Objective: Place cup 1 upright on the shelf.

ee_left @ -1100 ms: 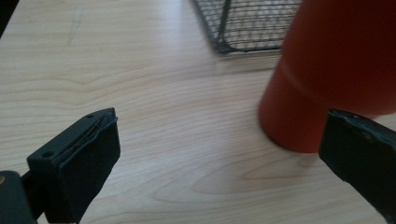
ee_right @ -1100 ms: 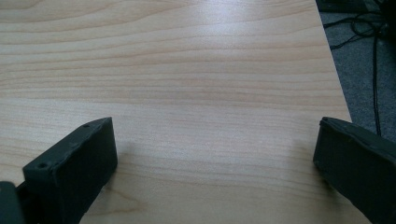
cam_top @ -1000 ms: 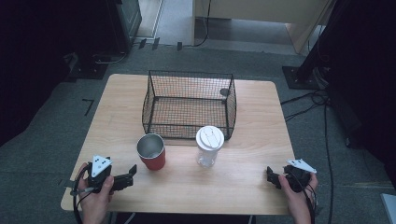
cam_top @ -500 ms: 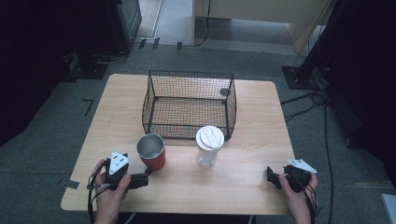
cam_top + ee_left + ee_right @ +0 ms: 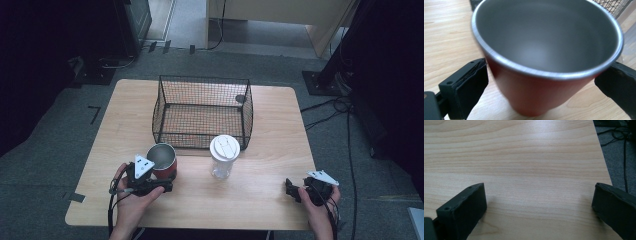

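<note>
Grey carpet surrounds a pale wooden table [image 5: 260,120] in the high view, where a wire basket [image 5: 202,111] stands mid-table. Just before it sit a red cup [image 5: 162,161] and a clear white-lidded tumbler [image 5: 223,157]. The left gripper [image 5: 162,186] reaches the cup; the right gripper [image 5: 289,188] rests near the right edge.

From the left gripper view, spread jaws flank the steel-lined cup [image 5: 544,75] without touching it.

The right gripper view shows jaws apart over bare wood [image 5: 536,165]. No writing is legible anywhere.
</note>
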